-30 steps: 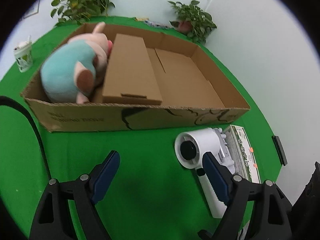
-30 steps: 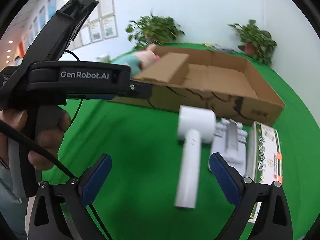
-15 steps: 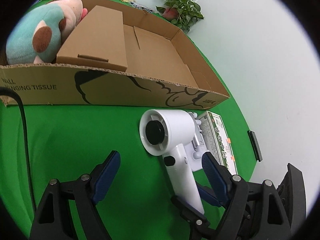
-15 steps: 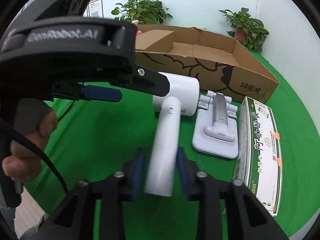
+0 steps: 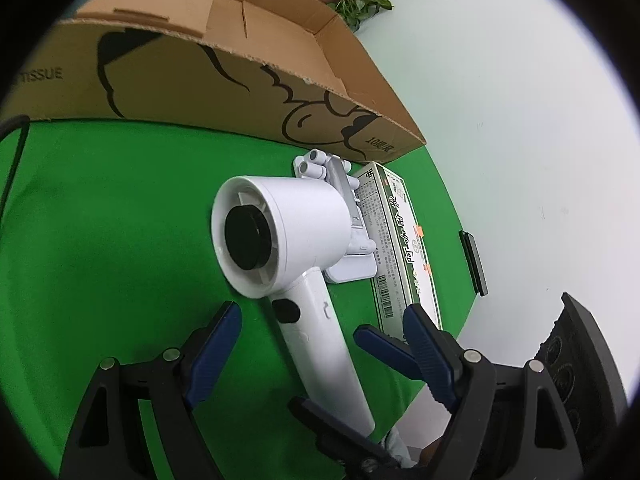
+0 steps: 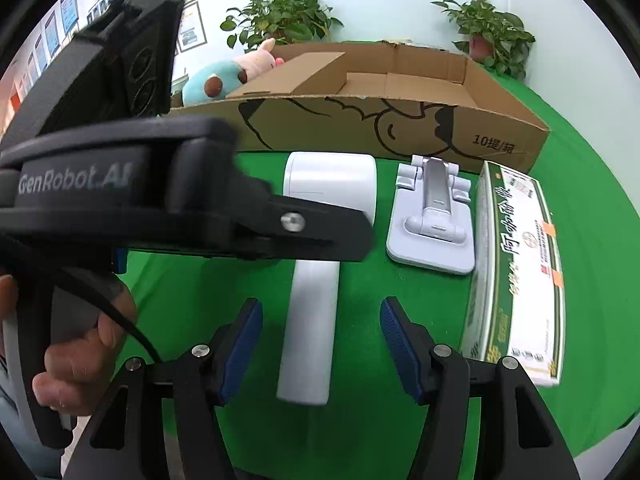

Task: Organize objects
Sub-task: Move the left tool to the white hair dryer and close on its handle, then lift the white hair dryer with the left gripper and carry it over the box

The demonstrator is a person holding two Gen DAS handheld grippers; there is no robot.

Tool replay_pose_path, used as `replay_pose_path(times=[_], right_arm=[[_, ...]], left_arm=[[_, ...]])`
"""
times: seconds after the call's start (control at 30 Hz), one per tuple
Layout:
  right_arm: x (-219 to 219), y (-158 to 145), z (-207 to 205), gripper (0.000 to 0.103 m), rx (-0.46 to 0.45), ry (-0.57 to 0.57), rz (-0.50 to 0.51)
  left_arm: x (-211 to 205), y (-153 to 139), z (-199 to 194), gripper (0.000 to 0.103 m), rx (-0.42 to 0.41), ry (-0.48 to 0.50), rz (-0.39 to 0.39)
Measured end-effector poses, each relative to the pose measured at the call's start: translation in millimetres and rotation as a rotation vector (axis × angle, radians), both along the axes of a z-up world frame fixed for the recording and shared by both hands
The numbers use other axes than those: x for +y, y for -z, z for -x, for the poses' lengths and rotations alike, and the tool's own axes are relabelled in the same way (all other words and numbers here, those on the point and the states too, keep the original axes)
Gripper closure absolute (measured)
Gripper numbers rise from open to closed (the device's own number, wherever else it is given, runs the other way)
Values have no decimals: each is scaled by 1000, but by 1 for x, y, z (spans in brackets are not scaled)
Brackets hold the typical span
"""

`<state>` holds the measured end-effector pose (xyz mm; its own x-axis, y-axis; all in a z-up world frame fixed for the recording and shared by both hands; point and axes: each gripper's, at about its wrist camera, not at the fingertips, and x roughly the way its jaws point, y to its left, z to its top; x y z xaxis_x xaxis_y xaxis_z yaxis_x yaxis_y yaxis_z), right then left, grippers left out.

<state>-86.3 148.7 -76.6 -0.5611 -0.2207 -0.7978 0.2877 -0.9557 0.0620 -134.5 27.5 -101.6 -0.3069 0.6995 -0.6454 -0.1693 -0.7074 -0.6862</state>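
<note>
1. Left wrist view: the white hair dryer (image 5: 296,248) lies on the green table (image 5: 100,220) at centre frame, its handle running down between the left gripper (image 5: 320,344) pads, which stand wide apart without touching it. Compared with a moment ago it looms larger, as the gripper has come closer. The cardboard box (image 5: 200,80) fills the upper left.

2. Right wrist view: the right gripper (image 6: 320,344), clamped on the handle half a second back, has just been opening; its pads now stand apart, clear of the hair dryer (image 6: 316,280) at lower centre. That looks like a released or re-tried grasp, so boxing is pending.
</note>
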Motion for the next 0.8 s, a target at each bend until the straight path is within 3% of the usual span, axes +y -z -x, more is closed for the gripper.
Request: replay_pose_path(times=[0.07, 0.13, 0.23, 0.3, 0.4, 0.57, 0.8], right_arm=[[-4, 3, 3, 47, 1, -13, -17], [-9, 2, -3, 61, -8, -21, -25], [-7, 4, 1, 70, -13, -30, -24], [-8, 5, 2, 76, -11, -40, -31], [-9, 6, 0, 77, -6, -34, -51], [-8, 7, -5, 77, 9, -15, -74], [-12, 6, -10, 78, 26, 20, -93]], left_arm=[[1, 1, 3, 22, -5, 1, -16], [2, 2, 5, 22, -11, 4, -27], [5, 4, 6, 38, -21, 18, -21], [6, 4, 5, 39, -21, 21, -21], [8, 4, 1, 39, -12, 28, -16], [7, 4, -7, 57, -6, 23, 16], [6, -1, -18, 66, 21, 17, 79]])
